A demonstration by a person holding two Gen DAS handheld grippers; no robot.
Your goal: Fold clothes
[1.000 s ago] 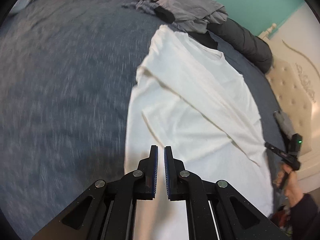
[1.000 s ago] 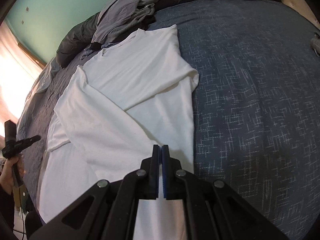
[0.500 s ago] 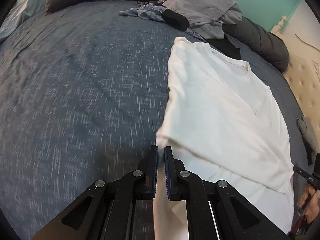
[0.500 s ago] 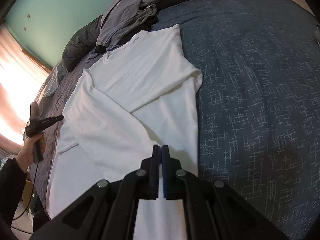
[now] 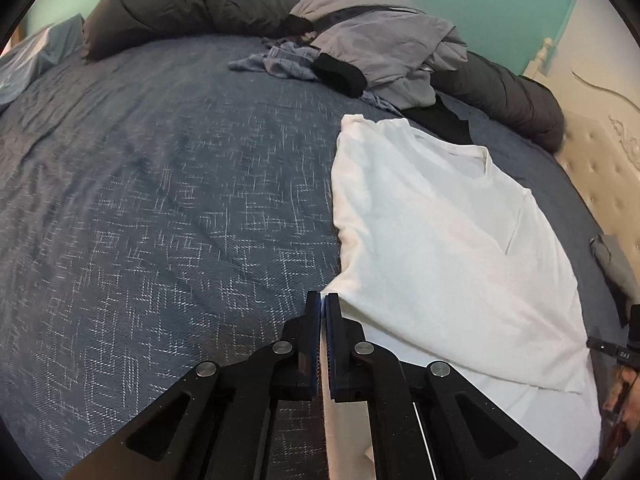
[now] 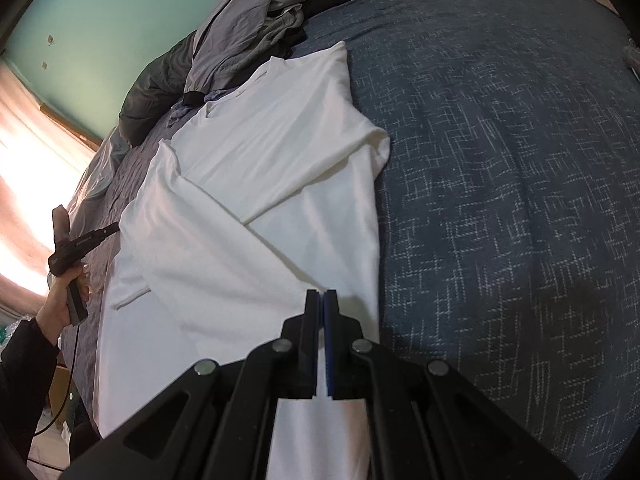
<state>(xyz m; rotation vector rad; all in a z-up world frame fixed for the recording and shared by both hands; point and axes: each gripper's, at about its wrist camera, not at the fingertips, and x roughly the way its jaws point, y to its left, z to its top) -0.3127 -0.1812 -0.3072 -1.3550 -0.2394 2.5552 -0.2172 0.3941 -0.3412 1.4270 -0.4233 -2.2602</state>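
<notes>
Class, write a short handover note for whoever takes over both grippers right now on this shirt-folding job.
Left gripper: shut, at the white shirt's edge; whether it pinches cloth is unclear.
Right gripper: shut over the shirt's lower part; grip also unclear.
The shirt lies on the blue bedspread, below a pile of grey clothes.
Done: both sleeves folded in across the body.
Left: fold the shirt lengthwise, then do the pile.

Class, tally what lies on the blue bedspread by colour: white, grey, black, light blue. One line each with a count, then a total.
White: 1, the white cotton T-shirt
Grey: 1, the crumpled grey garment
Black: 1, the black fabric piece
Light blue: 1, the rumpled light-blue cloth
Total: 4
</notes>
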